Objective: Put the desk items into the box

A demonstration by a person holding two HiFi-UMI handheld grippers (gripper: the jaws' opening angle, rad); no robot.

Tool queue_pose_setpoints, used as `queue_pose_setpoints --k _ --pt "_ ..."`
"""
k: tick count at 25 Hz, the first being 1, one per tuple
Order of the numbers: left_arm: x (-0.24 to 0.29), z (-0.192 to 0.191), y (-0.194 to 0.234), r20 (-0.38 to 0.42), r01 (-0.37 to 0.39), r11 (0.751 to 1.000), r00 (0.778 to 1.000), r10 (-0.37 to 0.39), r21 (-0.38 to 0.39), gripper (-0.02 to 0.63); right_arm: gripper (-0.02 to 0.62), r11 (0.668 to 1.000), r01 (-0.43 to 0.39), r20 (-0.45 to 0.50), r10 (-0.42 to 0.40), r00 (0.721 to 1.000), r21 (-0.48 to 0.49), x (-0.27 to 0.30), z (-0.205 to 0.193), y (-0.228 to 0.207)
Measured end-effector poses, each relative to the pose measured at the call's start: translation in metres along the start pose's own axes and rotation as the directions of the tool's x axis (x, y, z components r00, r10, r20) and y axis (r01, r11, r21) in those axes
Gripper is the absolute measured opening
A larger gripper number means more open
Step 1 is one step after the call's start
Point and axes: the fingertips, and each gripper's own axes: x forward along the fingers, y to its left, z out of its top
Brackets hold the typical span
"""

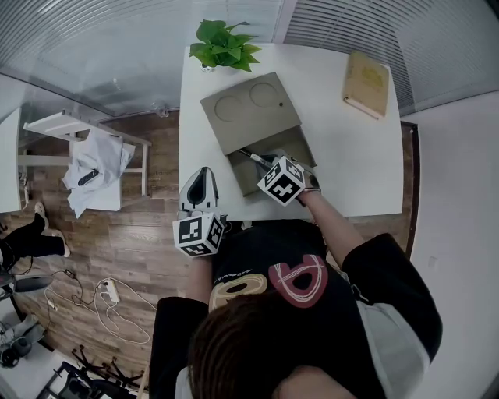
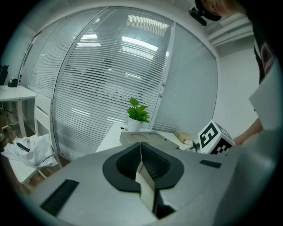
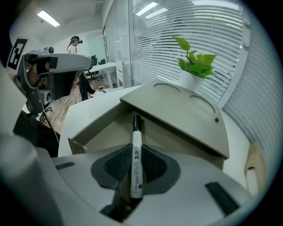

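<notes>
Marker (image 3: pixel 136 132) is clamped in right hand-held gripper (image 3: pixel 136 151), tip held over the open box (image 1: pixel 251 117) at frame centre on tabletop (image 1: pixel 343 156). Left hand-held gripper (image 2: pixel 141 164) is closed, empty, lower left of box.

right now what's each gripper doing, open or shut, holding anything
Left gripper: shut, nothing between its jaws.
Right gripper: shut on a marker pen, its capped end pointing toward the open box.

An office: glass partition walls (image 2: pixel 88 75) hung with slatted blinds (image 1: pixel 351 19), a white desk (image 1: pixel 351 167) with a potted plant (image 1: pixel 224 43) — more white desks (image 3: pixel 105 66) farther off.
</notes>
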Motion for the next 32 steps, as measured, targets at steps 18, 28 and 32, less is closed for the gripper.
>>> queue_pose_setpoints --k 18,28,32 --pt "-0.004 0.0 -0.003 0.005 0.004 1.0 1.0 -0.004 0.007 0.02 0.193 0.996 -0.037 0.0 0.037 0.999 0.083 -0.001 0.0 -0.001" --pt "-0.007 0.002 -0.006 0.011 0.013 1.0 1.0 -0.013 0.008 0.02 0.251 0.989 -0.037 0.062 0.029 0.998 0.143 -0.008 0.005 -0.003" --pt "-0.008 0.003 -0.009 0.016 0.025 1.0 1.0 -0.025 0.014 0.02 0.256 0.983 -0.036 0.094 0.019 0.995 0.182 -0.014 0.002 -0.004"
